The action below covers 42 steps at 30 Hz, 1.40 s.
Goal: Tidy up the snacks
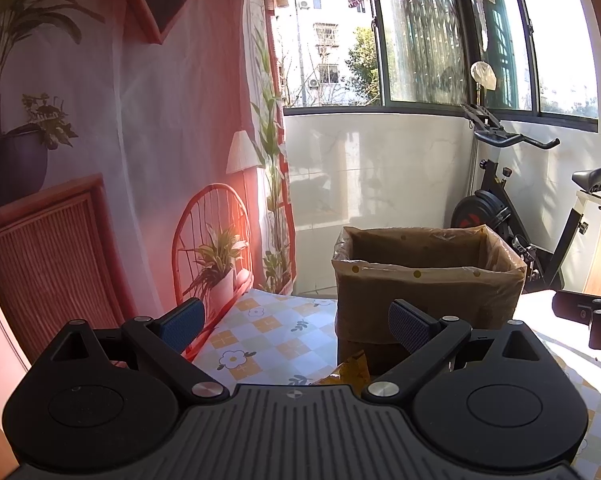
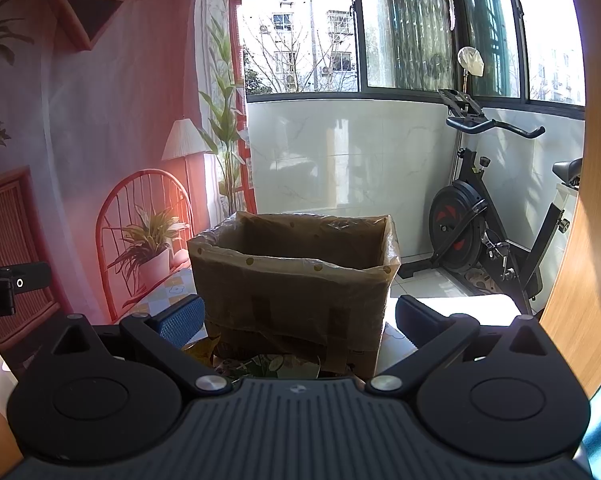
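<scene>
A brown cardboard box (image 1: pixel 428 280) lined with clear plastic stands open on the flowered tablecloth (image 1: pixel 268 332); it also shows in the right wrist view (image 2: pixel 296 280). My left gripper (image 1: pixel 296 320) is open and empty, with the box just ahead to its right. A yellow snack packet (image 1: pixel 350 370) lies at the box's foot, half hidden by the gripper body. My right gripper (image 2: pixel 300 320) is open and empty, straight in front of the box. Snack packets (image 2: pixel 268 364) lie at the box's base, mostly hidden. The right gripper also shows at the left wrist view's right edge (image 1: pixel 588 316).
A printed backdrop (image 1: pixel 140 140) with a chair and plants hangs at the left. An exercise bike (image 2: pixel 492 232) stands by the window at the right. A wooden panel (image 2: pixel 576 280) is at the right edge. The left gripper's body (image 2: pixel 4 288) shows at the left edge.
</scene>
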Available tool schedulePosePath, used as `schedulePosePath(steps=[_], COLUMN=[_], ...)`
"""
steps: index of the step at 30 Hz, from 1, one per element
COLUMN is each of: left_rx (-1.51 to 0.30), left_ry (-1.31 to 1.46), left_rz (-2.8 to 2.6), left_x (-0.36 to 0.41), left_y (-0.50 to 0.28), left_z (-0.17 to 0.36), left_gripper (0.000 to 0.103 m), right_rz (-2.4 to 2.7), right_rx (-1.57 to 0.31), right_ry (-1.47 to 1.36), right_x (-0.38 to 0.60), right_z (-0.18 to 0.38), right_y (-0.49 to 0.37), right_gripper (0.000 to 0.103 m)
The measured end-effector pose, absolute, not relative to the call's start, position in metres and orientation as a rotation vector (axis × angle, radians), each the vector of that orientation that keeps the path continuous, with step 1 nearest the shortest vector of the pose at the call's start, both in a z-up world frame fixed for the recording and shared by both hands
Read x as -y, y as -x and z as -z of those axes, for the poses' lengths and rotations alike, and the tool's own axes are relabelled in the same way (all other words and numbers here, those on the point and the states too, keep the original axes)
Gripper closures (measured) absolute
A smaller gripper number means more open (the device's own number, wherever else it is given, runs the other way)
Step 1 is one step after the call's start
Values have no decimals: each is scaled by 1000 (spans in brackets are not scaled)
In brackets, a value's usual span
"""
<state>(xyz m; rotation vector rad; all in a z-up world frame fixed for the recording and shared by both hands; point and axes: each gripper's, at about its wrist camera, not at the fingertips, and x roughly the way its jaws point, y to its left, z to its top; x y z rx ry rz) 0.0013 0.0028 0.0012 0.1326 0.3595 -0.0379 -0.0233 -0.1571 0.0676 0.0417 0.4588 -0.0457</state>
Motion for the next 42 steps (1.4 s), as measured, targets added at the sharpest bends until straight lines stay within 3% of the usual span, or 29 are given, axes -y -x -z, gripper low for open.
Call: schedulePosePath(steps=[29,35,42], left_rx=[-377,-359,-421], left_ry=[-119,-94,-23], left_rz=[42,40,27], left_x=[-2,-4,-17], left_y=[-9,-17,-44], left_z=[9,30,80], left_gripper=[3,3,4], right_rz=[43,3,-48], right_rx=[-463,-386,-533], right_ry=[-30,38,59], right_x=[162,157,157], right_z=[-54,-33,27], right_y=[23,26,5], right_gripper=[0,0,0])
